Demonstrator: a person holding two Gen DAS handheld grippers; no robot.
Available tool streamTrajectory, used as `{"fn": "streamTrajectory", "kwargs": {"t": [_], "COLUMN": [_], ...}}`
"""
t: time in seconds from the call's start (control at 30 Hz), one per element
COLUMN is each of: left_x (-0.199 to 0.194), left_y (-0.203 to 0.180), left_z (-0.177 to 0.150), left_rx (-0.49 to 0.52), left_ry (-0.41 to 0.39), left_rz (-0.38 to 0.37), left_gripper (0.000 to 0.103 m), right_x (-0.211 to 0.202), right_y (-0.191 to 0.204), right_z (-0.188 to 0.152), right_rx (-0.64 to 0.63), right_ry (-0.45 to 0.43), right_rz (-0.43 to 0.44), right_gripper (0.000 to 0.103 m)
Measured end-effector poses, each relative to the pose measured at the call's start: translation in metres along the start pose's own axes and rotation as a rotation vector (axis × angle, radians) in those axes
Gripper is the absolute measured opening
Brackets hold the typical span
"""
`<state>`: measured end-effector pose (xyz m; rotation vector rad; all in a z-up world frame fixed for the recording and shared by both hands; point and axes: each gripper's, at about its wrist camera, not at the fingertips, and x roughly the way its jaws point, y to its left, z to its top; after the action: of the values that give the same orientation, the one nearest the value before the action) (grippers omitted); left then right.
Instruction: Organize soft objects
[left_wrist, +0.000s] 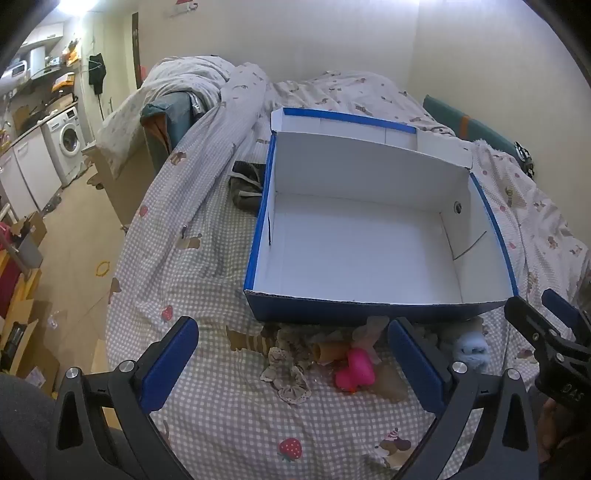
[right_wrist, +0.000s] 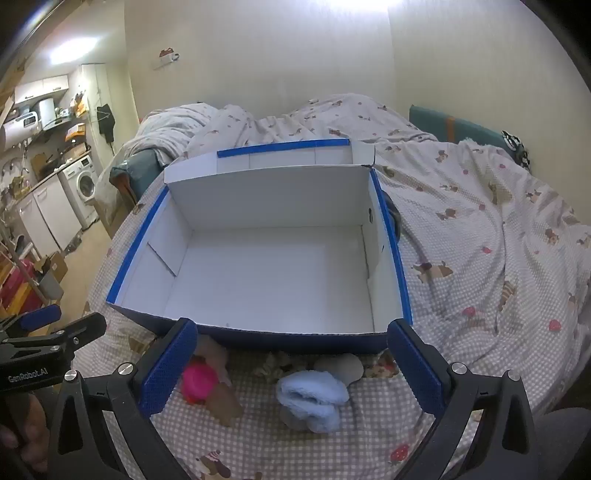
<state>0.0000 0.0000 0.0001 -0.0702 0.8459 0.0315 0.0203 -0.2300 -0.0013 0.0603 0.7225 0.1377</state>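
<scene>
Both the left gripper (left_wrist: 291, 354) and right gripper (right_wrist: 291, 358) hover with jaws wide, holding nothing. The soft toys (left_wrist: 354, 365) lie on the bed (left_wrist: 221, 406) just before the empty box (left_wrist: 362, 251).

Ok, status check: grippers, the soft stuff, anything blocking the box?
Left gripper and right gripper open, empty. Soft items, pink toy and blue fluffy one, on the bedspread before the box. Box empty, path clear.
</scene>
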Motion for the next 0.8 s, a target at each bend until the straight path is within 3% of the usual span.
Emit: {"fn": "streamTrajectory", "kwargs": {"t": [0.8], "left_x": [-0.0051], "left_y": [-0.0010], "left_z": [0.0039], "left_rx": [-0.001], "left_ry": [-0.014], "left_rz": [0.014], "left_gripper": [0.102], "right_x": [0.0005], "right_y": [0.0053], "right_z": [-0.0003], "right_rx": [-0.013], "right_ry": [-0.002], "right_rz": [0.005], "right_gripper": [0.103]}}
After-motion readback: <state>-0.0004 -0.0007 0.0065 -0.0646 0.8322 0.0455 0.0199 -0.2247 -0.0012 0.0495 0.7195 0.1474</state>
